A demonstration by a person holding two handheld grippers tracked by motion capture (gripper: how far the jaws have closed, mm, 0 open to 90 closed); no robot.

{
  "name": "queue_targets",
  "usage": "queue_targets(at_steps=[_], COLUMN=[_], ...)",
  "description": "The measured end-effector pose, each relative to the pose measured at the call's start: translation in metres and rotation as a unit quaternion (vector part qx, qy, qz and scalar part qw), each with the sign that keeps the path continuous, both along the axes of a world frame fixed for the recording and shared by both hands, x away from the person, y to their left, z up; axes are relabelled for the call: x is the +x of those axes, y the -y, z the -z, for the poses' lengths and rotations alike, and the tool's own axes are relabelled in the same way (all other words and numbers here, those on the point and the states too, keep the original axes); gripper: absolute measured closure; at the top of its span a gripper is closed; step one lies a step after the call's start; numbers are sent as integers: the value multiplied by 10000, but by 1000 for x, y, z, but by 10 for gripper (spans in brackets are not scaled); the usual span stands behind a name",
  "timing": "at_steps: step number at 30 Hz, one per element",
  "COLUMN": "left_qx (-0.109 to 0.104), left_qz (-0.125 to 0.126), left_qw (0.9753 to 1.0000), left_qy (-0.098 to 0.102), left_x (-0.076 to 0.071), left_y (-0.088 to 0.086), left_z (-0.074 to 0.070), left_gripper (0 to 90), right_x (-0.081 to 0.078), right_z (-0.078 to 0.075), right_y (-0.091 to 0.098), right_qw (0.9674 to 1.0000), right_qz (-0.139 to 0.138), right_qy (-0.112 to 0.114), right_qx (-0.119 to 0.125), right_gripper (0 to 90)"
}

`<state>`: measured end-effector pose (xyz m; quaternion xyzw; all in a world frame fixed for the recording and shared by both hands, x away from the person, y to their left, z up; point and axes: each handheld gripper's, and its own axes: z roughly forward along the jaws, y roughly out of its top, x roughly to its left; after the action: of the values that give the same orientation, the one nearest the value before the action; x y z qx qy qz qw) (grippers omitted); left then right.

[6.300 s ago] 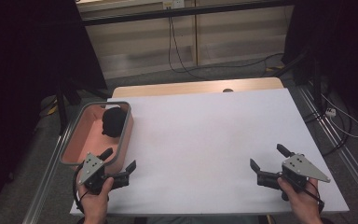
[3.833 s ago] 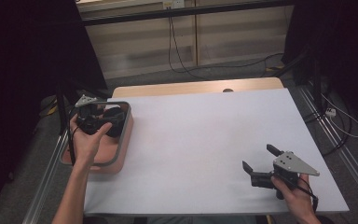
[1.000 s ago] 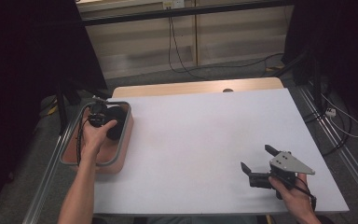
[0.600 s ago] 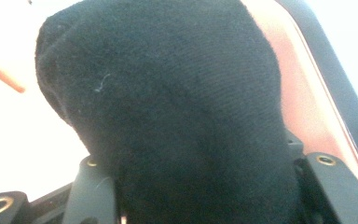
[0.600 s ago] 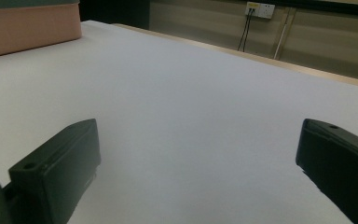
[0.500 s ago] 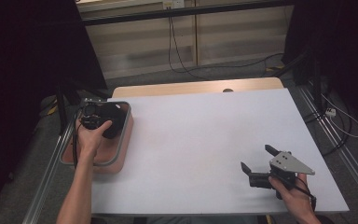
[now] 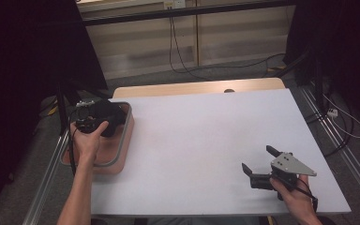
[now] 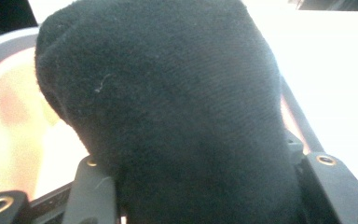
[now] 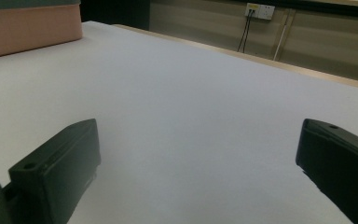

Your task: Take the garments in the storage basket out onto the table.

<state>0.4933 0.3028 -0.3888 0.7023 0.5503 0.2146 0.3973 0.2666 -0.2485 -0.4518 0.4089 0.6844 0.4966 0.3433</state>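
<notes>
A black knitted cloth bundle [image 7: 110, 117] hangs over the far end of the pink tray [image 7: 122, 145]. My left gripper [image 7: 102, 119] is shut on it. In the left gripper view the cloth [image 8: 168, 107] bulges up between the two jaws and hides the left gripper's [image 8: 209, 186] pads, with the tray's pale floor [image 8: 9, 116] behind it. My right gripper [image 7: 258, 158] rests low at the table's near right, open with nothing between its jaws. The right gripper view looks between its [image 9: 196, 154] spread jaws across bare white tabletop.
The white table top [image 7: 201, 136] stretches between the two hands, with a wooden strip along its far edge [image 7: 197, 87]. The tray's pink side wall [image 9: 28, 25] shows far off in the right gripper view. Cables and dark stands lie on the floor beyond.
Since the oldest frame my left hand went from the near edge into the tray and closed on the black cloth. Over the last second it shifted slightly left with the cloth. The right gripper stays still.
</notes>
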Motion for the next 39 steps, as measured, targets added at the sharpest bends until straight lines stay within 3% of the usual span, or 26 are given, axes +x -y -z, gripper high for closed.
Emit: queue_targets(at_steps=[9, 13, 21, 36, 39], left_qx=[-133, -230, -277, -569, -804], left_qz=[-28, -84, 42, 402, 487], left_qw=[9977, 9952, 9900, 9843, 9811], left_qy=[657, 949, 1383, 1624, 1690], left_x=[-12, -17, -24, -47, -52], left_y=[-1, -1, 0, 14, 16], left_z=[-9, -14, -20, -34, -39], left_gripper=[444, 443, 442, 437, 437], right_x=[-1, -1, -1, -1, -1], right_z=[0, 0, -1, -1, -1], right_y=[0, 0, 0, -1, -1], right_qw=[10000, 10000, 10000, 10000, 10000], right_qz=[-5, -13, -20, -50, -52], right_qy=[18, 19, 30, 36, 40], right_qx=[1, 5, 0, 7, -3], right_gripper=[0, 0, 0, 0, 0])
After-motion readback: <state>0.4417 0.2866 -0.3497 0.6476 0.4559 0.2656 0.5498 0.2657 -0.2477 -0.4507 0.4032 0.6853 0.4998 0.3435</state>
